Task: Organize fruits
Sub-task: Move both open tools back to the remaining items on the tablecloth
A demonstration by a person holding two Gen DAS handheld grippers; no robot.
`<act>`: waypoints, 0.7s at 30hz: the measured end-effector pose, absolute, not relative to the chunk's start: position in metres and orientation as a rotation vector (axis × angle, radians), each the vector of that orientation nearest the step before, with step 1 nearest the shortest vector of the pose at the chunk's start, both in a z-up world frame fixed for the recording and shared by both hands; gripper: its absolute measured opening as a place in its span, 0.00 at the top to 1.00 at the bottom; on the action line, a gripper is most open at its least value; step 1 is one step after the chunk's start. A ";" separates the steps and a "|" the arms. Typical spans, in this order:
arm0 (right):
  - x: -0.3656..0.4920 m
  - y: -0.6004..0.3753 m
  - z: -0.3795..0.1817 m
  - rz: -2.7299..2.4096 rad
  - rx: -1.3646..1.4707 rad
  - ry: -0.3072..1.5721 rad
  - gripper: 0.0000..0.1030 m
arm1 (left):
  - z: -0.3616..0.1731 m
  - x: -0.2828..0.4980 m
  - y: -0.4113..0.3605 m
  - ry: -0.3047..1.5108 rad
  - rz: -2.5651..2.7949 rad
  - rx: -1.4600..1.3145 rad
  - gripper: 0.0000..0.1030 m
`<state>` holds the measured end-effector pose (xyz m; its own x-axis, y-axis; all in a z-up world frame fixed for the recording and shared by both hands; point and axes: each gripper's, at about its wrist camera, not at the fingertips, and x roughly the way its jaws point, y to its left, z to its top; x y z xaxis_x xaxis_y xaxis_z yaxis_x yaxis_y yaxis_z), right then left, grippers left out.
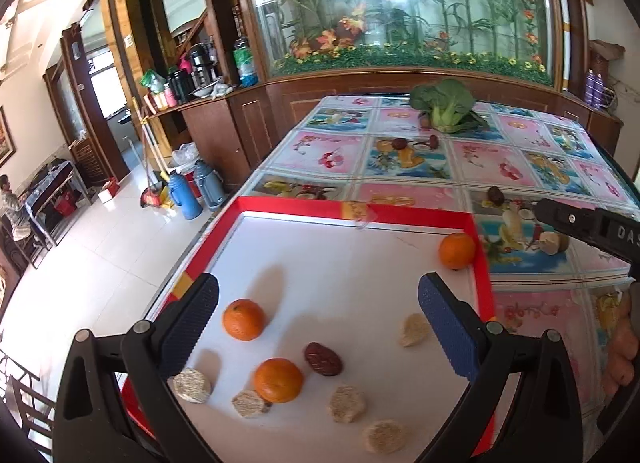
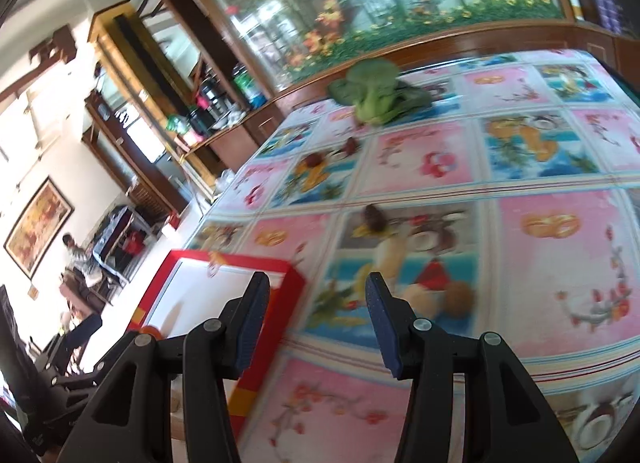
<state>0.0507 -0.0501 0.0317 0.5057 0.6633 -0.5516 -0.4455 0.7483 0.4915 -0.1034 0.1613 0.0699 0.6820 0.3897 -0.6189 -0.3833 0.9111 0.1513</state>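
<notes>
while both grippers hang with fingers spread and nothing between them, the dark red oval date [image 2: 373,216] lies loose on the fruit-print tablecloth, straight ahead of the right gripper [image 2: 316,327]; the left gripper [image 1: 318,327] hovers over the red-rimmed white tray [image 1: 482,263], so the right looks nearer.

Setting: a home living or dining room. The table [image 1: 420,167] carries a fruit-print cover. Directly behind the table stands a wood-framed glass cabinet [image 1: 400,11] of artificial plants. Left of the table, thermos flasks [image 1: 196,193] and a broom [image 1: 150,167] stand on the tiled floor [image 1: 100,255].
</notes>
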 end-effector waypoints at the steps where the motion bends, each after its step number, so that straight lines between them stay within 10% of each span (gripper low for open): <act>1: 0.054 -0.058 0.031 0.670 0.320 0.798 0.52 | 0.071 -0.102 0.154 0.695 0.412 0.016 0.03; 21: 0.093 -0.142 0.009 0.505 0.537 0.922 0.52 | 0.052 -0.008 0.033 0.778 -0.064 0.084 0.03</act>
<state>0.0934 -0.1415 0.0094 0.5090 0.6155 -0.6017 -0.1755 0.7586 0.6275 -0.0083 0.0328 0.0523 0.7109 -0.0265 -0.7028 0.0885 0.9947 0.0521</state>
